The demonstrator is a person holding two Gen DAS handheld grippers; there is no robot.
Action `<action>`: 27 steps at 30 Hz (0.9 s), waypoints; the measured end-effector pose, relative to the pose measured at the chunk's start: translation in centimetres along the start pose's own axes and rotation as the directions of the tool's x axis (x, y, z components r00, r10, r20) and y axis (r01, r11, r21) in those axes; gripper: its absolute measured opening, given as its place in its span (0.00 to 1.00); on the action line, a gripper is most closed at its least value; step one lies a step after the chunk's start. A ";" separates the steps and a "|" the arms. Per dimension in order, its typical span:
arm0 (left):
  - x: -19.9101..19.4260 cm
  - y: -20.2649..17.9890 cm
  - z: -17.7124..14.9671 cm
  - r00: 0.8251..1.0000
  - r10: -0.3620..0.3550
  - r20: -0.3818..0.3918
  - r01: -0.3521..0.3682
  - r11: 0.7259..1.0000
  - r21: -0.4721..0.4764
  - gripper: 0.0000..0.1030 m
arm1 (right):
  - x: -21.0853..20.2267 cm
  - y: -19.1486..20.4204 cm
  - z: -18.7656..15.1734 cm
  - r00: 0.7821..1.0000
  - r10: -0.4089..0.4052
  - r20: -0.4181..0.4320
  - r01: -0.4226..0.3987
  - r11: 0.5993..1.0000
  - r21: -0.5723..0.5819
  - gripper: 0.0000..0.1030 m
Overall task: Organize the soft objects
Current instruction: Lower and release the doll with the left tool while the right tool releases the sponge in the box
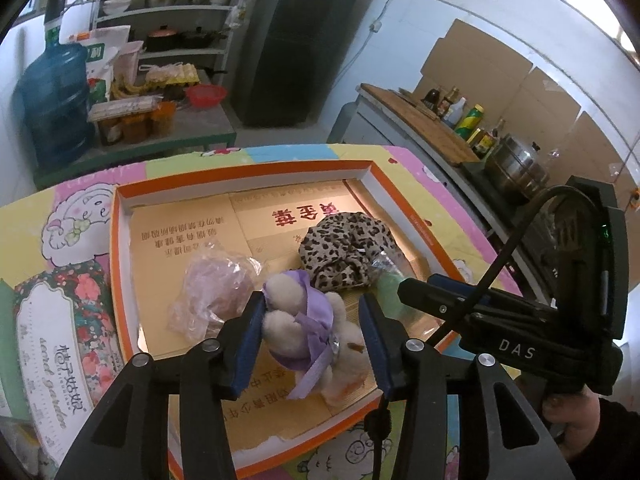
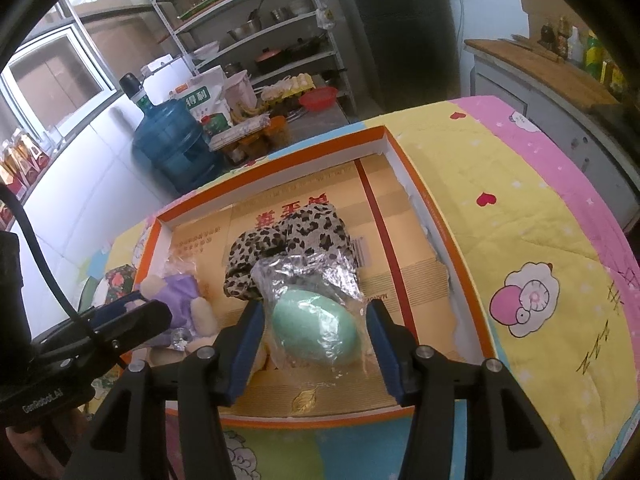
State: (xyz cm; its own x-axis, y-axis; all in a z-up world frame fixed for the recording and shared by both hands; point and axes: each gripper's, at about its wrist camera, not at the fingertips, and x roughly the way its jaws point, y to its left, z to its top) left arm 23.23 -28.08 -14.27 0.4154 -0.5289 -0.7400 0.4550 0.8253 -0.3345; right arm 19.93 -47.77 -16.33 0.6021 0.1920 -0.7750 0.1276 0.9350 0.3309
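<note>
Jaws spread wide on both handheld tools: the left gripper (image 1: pixel 312 344) straddles a cream plush bear (image 1: pixel 308 334) in a purple dress, its blue pads on either side of the toy; the left pad appears to touch the bear while the right pad stands just clear, so nothing is clamped. The right gripper (image 2: pixel 316 344) likewise brackets a mint-green egg-shaped soft object (image 2: pixel 316 330) wrapped in crinkled clear plastic, with a gap visible at each pad.

Both items lie inside a shallow orange-rimmed cardboard box (image 2: pixel 444 240) whose floor is lined with flattened tan cartons printed in red characters. The box sits on a pastel cartoon-sheep quilt (image 2: pixel 532 248).

Crowding the 2 tools, a leopard-print fabric bundle (image 1: pixel 344 248) rests just behind the bear and the egg, touching the egg's wrapper. A pinkish item in a clear plastic bag (image 1: pixel 216 288) lies just left of the bear. The right tool's black body reaches in from the side, close beside the left tool's right finger.

A floral-printed tin (image 1: pixel 68 332) lies outside the box's left wall. Beyond, a blue water jug (image 1: pixel 52 100), metal shelving (image 1: pixel 168 8) with pots, and a black refrigerator (image 1: pixel 304 40) fill the kitchen.
</note>
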 end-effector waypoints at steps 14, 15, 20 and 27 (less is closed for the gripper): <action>-2.3 -0.6 -0.1 0.999 -0.014 0.042 0.013 1.000 0.020 0.47 | -2.0 1.0 -0.3 0.999 -0.005 0.036 0.006 1.000 -0.011 0.52; -2.5 -0.7 -0.1 0.999 -0.016 0.047 0.015 1.000 0.022 0.47 | -2.2 1.1 -0.3 0.999 -0.006 0.039 0.007 1.000 -0.013 0.52; -3.8 -1.0 -0.3 0.997 -0.024 0.067 0.022 0.999 0.036 0.47 | -3.2 1.9 -0.7 0.998 -0.011 0.054 0.012 1.000 -0.020 0.52; -6.0 -1.2 -0.8 0.995 -0.034 0.098 0.030 0.998 0.050 0.47 | -4.7 3.2 -1.4 0.997 -0.018 0.082 0.020 0.999 -0.026 0.52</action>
State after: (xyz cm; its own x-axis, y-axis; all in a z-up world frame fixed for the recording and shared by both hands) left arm 19.58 -25.79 -9.91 0.4745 -0.5739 -0.6674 0.5061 0.7983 -0.3265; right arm 16.42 -45.24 -12.32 0.6620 0.1503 -0.7343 0.1193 0.9461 0.3012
